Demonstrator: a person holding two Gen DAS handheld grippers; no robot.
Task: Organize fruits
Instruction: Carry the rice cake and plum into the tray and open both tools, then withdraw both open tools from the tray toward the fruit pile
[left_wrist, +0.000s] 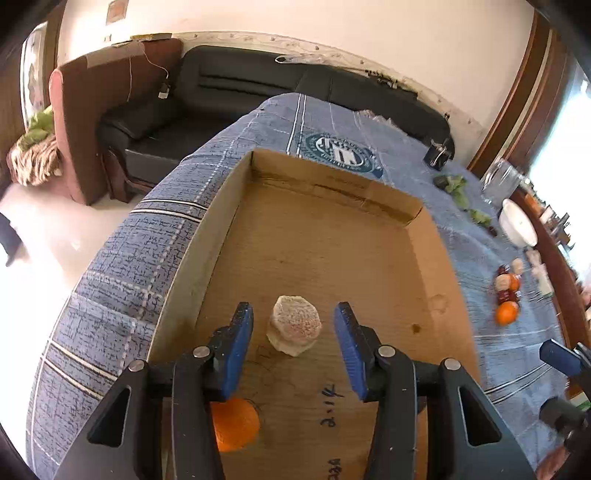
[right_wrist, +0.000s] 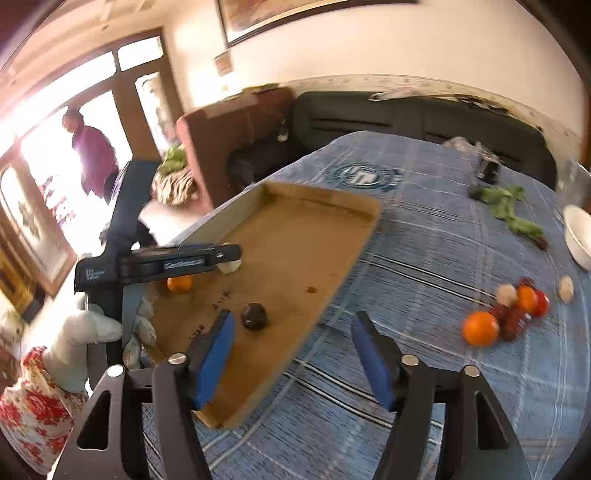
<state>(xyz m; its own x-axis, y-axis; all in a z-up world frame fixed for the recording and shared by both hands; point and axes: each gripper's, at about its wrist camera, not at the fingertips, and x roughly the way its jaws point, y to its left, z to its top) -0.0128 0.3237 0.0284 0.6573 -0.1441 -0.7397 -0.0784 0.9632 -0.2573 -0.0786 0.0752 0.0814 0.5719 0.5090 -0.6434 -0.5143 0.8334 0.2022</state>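
Observation:
A shallow cardboard tray lies on the blue checked tablecloth. My left gripper is open over the tray's near end, and a pale foam-wrapped fruit sits between its fingers without touching the pads. An orange rests in the tray under the left finger. In the right wrist view a dark round fruit lies in the tray, just beyond my right gripper. That gripper is open and empty above the tray's right edge. A heap of oranges and red fruits sits on the cloth to the right.
A white bowl, green leaves and a glass jar stand at the table's far right. A black sofa lies behind the table. A person stands in the bright doorway. A gloved hand holds the left gripper.

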